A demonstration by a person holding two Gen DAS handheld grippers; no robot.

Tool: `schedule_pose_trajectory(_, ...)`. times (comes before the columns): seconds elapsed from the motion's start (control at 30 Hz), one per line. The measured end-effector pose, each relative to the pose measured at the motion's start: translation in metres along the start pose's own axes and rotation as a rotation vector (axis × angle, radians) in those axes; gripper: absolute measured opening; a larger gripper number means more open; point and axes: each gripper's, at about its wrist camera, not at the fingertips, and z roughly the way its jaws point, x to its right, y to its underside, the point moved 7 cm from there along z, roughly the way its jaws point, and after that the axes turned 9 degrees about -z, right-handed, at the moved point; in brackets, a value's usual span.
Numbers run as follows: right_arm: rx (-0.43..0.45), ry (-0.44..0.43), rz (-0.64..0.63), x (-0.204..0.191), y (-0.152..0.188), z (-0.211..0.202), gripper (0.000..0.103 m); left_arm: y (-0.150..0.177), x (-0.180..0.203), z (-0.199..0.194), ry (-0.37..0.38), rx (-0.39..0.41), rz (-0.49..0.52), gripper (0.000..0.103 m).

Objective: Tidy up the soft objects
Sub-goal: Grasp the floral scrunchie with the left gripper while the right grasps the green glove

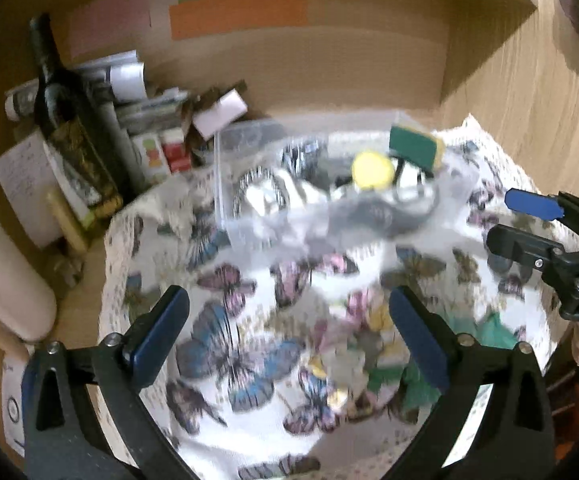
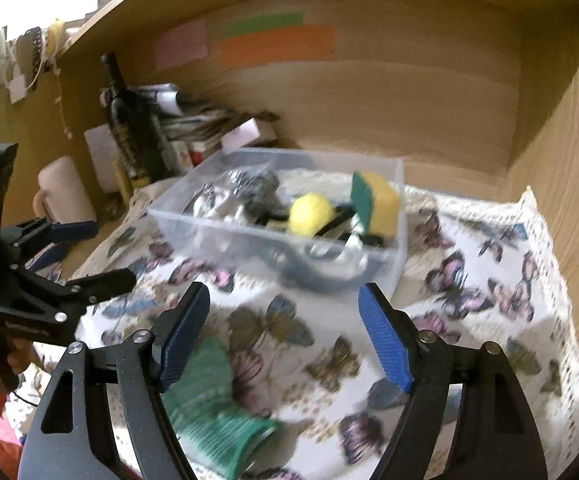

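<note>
A clear plastic box (image 2: pixel 399 184) stands on a butterfly-print cloth (image 2: pixel 469 264) and holds a yellow ball (image 2: pixel 309 210), a yellow-green sponge (image 2: pixel 375 200) and dark and silver items. It also shows in the left wrist view (image 1: pixel 225 184), with the ball (image 1: pixel 371 170) and sponge (image 1: pixel 415 146). A green ribbed soft object (image 2: pixel 213 412) lies on the cloth in front of my right gripper (image 2: pixel 285 340), which is open and empty. My left gripper (image 1: pixel 289 328) is open and empty over the cloth (image 1: pixel 249 320). Each gripper shows in the other's view: the right (image 1: pixel 517 224), the left (image 2: pixel 97 252).
A dark wine bottle (image 1: pixel 69 120), papers and small cartons (image 1: pixel 161 152) crowd the back left of the wooden shelf. A cream mug (image 1: pixel 5 280) stands at the left. The shelf's wooden side wall (image 2: pixel 569 160) bounds the right.
</note>
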Motion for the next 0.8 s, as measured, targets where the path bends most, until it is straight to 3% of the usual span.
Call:
schedule_pose_trajectory(0.2, -0.050, -0.059, 0.030, -0.018, 0.025, 0.012, 0.074, 0.032, -0.005, 0.014, -0.004, -0.066, -0.036, 0.101)
schedule_pose_trajectory(0.33, -0.086, -0.098, 0.031, -0.033, 0.042, 0.020, 0.074, 0.047, -0.001, 0.028, 0.009, -0.117, -0.029, 0.075)
schedule_pose_trajectory(0.43, -0.117, -0.139, 0.027, -0.045, 0.053, 0.027, 0.072, 0.055, 0.003, 0.036, 0.033, -0.138, -0.035, 0.064)
schedule_pose_trajectory(0.5, -0.131, -0.147, 0.011, -0.051, 0.058, 0.030, 0.065, 0.057, 0.006, 0.037, 0.032, -0.123, -0.030, 0.058)
schedule_pose_trajectory(0.57, -0.138, -0.162, -0.001, -0.055, 0.060, 0.032, 0.045, 0.057, 0.009, 0.036, 0.053, -0.118, -0.028, 0.037)
schedule_pose_trajectory(0.6, -0.139, -0.187, 0.001, -0.057, 0.061, 0.032, 0.039, 0.058, 0.011, 0.035, 0.064, -0.119, -0.024, 0.024)
schedule_pose_trajectory(0.63, -0.140, -0.199, 0.004, -0.058, 0.061, 0.032, 0.033, 0.058, 0.014, 0.034, 0.072, -0.118, -0.015, 0.017)
schedule_pose_trajectory(0.73, -0.129, -0.196, 0.003, -0.058, 0.059, 0.029, 0.012, 0.055, 0.017, 0.029, 0.072, -0.103, 0.014, 0.011)
schedule_pose_trajectory(0.8, -0.117, -0.182, 0.013, -0.053, 0.054, 0.026, 0.011, 0.050, 0.017, 0.023, 0.081, -0.086, 0.011, 0.011)
